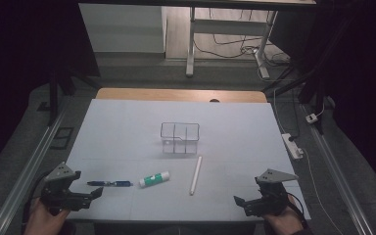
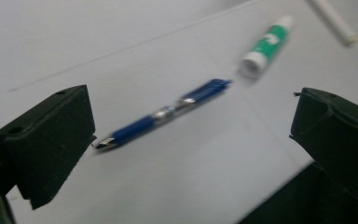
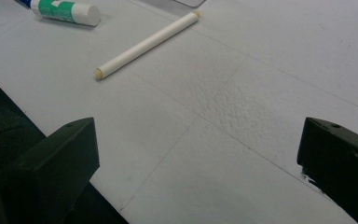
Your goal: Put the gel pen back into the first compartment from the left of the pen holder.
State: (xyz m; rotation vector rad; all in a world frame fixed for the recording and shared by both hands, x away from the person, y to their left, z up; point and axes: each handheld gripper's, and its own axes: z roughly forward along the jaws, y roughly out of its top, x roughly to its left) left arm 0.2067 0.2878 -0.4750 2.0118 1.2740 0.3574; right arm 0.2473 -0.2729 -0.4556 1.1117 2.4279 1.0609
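Left gripper view is showing the left tongs [image 2: 186, 140] gaping wide and empty, lining up on the blue plastic pen [image 2: 163, 113] lying flat on the white desk [image 2: 74, 42], apparently needing to be straddled next, while the right tongs [image 3: 198, 163] are idling wide open and empty.

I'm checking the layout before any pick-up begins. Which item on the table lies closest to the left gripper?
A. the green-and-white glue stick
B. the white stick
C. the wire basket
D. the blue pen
D: in the high view the blue pen lies just beside the open left gripper, with the glue stick, white stick and wire basket farther off.
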